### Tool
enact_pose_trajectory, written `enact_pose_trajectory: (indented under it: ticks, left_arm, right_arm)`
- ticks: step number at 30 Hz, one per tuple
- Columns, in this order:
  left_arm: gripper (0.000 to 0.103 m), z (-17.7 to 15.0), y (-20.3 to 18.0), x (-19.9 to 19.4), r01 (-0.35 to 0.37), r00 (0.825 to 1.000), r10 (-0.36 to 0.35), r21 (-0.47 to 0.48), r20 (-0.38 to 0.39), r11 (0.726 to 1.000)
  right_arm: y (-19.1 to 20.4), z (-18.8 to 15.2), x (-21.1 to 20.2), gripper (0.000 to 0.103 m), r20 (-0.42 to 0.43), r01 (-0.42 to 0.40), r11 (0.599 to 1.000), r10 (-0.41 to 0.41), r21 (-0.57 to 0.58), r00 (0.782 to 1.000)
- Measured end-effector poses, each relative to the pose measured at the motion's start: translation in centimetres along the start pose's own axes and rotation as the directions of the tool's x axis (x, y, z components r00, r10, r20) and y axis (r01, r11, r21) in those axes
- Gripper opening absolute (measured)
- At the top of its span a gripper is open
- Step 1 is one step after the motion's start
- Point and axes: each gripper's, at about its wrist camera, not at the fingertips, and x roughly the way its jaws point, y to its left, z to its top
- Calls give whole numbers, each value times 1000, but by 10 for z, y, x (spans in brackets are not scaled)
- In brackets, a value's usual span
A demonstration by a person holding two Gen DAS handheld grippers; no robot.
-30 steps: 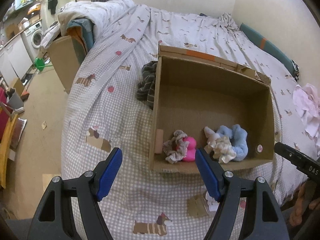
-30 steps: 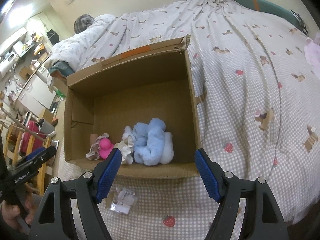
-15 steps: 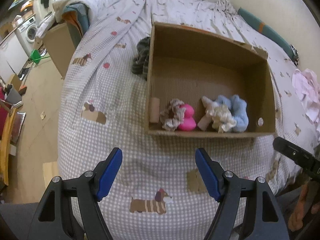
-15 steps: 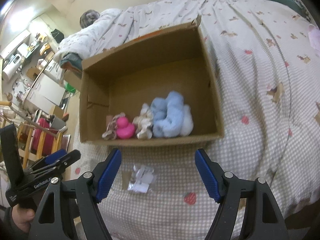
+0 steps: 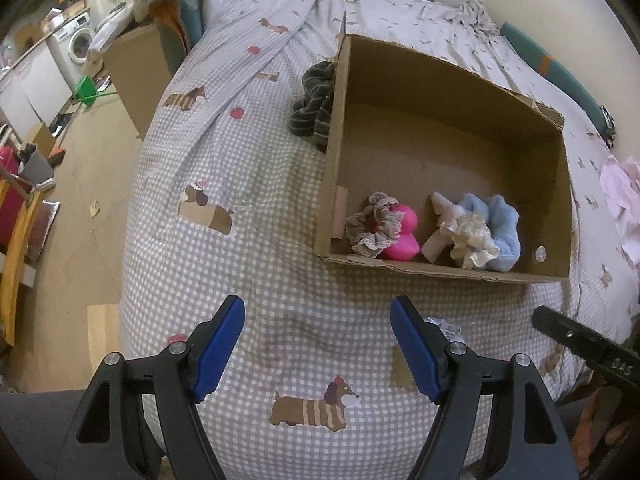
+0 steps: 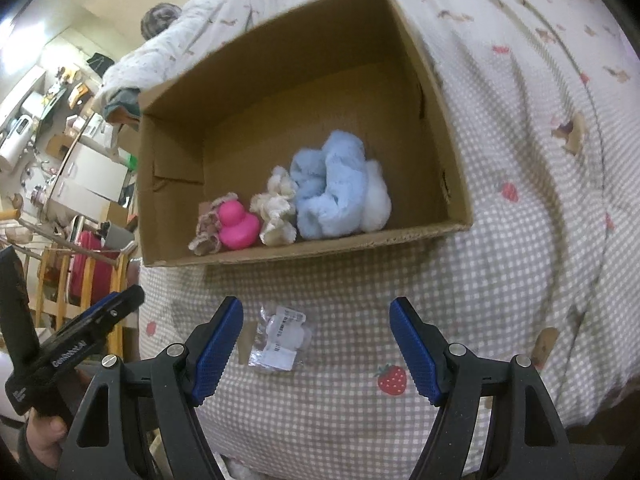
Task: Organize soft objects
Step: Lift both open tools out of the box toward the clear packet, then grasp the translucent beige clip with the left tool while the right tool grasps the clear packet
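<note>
An open cardboard box [image 5: 440, 272] [image 6: 320, 250] lies on the checked bed cover. Along its near wall sit a beige scrunchie [image 5: 370, 228] [image 6: 206, 232], a pink duck toy [image 5: 404, 232] [image 6: 236, 224], a cream scrunchie [image 5: 472, 238] [image 6: 276, 210], a light blue fluffy cloth [image 5: 502, 226] [image 6: 332, 188] and a white soft piece [image 6: 376, 200]. My left gripper [image 5: 318, 346] is open and empty over the cover, short of the box. My right gripper [image 6: 316, 346] is open and empty above a small clear plastic packet [image 6: 280, 338].
A dark striped cloth [image 5: 314, 106] lies against the box's left outer wall. A pink garment [image 5: 622, 192] lies at the right bed edge. The bed drops off to the floor on the left, with another cardboard box [image 5: 136, 68] and furniture there.
Both grippers have pulled back and risen from the box, so the box's near wall now lies well beyond the fingertips. Both stay open and empty.
</note>
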Motion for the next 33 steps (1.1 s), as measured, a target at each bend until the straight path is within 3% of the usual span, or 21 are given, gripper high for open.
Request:
enact_pose_trajectory:
  ticks: [4,6,7,8,15,16,17,19,21,26,33]
  left_arm:
    - [73,2,7,7,4,1000,-5,-24,-30,1000]
    - [73,2,10,9,22,999,-24,-48,-45,999]
    - [73,2,11,10,33,998,-36,-59,-53,998]
    - [73,2,11,11,39,997,-43,-62,-57,997]
    - [73,2,2,10,42,998,-44,-50,-55,998]
    - [73,1,-1,11,38,998,-41,-43,-54,998]
    - [73,1,-3,11,35,998,-37,-35,-54,999]
    - [73,-1,-6,13,30,998,-31,-21,-61,999]
    - [73,-2,-8,16,28,997,-29,-13,-71,1000]
    - [73,-8,-15,28,32,993,-31,0,-111,1000]
    - [73,-23,-37,55,96,973,-86,39,-214,995]
  right_arm:
    - [6,-2,30,80,-108,12,1000,-14,-16,994]
    - [9,-5,45,66,-160,-10,1000,8,-12,987]
    - [12,-6,53,49,-190,-31,999,29,-10,981]
    - [14,-7,60,46,-222,-44,999,41,-11,974]
    - [23,-11,92,46,-302,-46,999,49,16,952]
    - [25,-11,94,43,-305,-51,999,52,10,951]
    - [28,-12,95,26,-307,-49,999,46,-3,951]
    - [33,-13,95,23,-303,-49,998,39,-27,952]
    - [38,-14,92,10,-291,-43,997,24,-57,956]
    - [35,-14,69,5,-218,-42,996,25,-74,976]
    - [16,-18,25,3,-103,-15,998,9,-64,995]
